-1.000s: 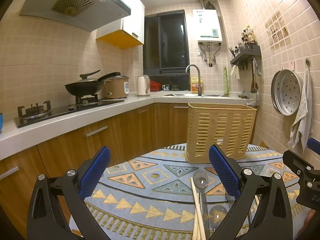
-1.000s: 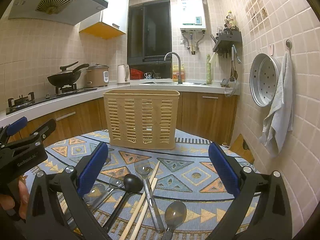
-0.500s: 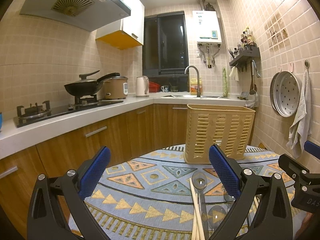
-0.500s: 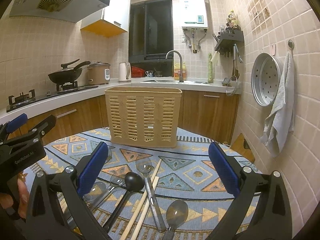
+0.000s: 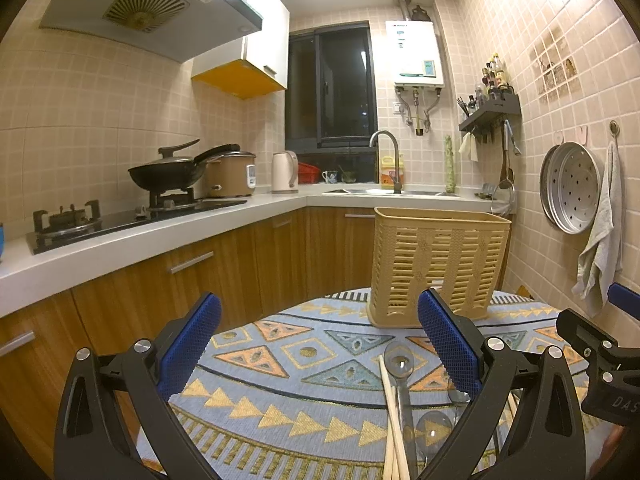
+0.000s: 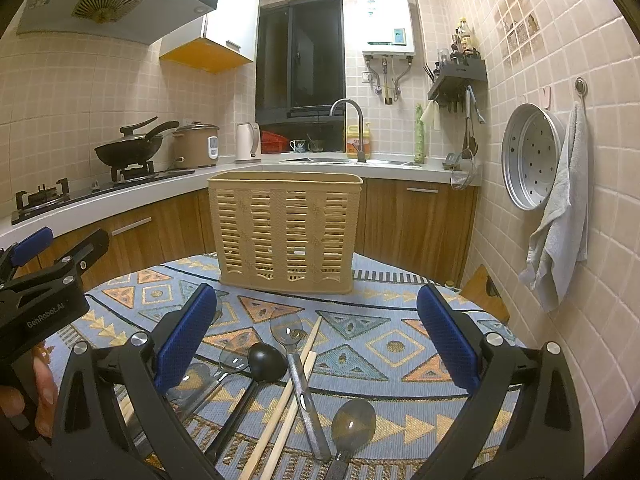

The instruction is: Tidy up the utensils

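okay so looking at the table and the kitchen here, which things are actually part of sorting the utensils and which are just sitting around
Part of the job:
- beige slotted basket
- wooden chopsticks
- black ladle
- metal spoons
- left tool and right tool, both open

Just sitting around:
- wok on the stove
- rice cooker
- kettle
- steamer tray and towel on the wall

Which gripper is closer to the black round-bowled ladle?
Right. The ladle lies between the right gripper's open fingers; the left gripper hangs off to its left side.
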`<state>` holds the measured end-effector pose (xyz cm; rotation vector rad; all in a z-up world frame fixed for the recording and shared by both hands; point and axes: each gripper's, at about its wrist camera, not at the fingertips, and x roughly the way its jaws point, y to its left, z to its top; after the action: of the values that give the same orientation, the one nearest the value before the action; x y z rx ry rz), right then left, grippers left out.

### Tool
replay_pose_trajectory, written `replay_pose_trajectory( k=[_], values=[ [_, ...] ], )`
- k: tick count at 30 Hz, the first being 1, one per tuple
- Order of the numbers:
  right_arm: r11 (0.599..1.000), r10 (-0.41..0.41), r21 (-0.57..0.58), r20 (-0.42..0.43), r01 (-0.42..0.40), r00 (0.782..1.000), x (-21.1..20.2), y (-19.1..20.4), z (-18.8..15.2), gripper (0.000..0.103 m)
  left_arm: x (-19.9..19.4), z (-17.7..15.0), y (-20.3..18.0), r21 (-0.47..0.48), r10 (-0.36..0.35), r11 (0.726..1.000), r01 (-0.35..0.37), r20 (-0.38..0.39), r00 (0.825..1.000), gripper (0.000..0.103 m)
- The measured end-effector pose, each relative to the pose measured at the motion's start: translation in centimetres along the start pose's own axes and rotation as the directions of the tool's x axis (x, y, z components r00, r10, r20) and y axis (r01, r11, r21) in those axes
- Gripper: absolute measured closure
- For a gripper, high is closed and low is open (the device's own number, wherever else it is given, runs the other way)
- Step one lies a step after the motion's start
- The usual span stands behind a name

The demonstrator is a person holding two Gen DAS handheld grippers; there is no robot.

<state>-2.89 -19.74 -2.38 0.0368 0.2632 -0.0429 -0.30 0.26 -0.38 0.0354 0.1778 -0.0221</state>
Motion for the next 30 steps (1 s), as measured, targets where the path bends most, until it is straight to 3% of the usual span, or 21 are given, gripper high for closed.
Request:
replay_pose_trajectory(
  k=[30],
  values=[
    [1.000,0.006,-0.007,-0.017,-0.006,1.000,0.32,0.36,0.02,0.007,-0.13,0.06,-0.11,-0.001,0.006,1.000,-0.006,0.000,1.000,0.008]
  ],
)
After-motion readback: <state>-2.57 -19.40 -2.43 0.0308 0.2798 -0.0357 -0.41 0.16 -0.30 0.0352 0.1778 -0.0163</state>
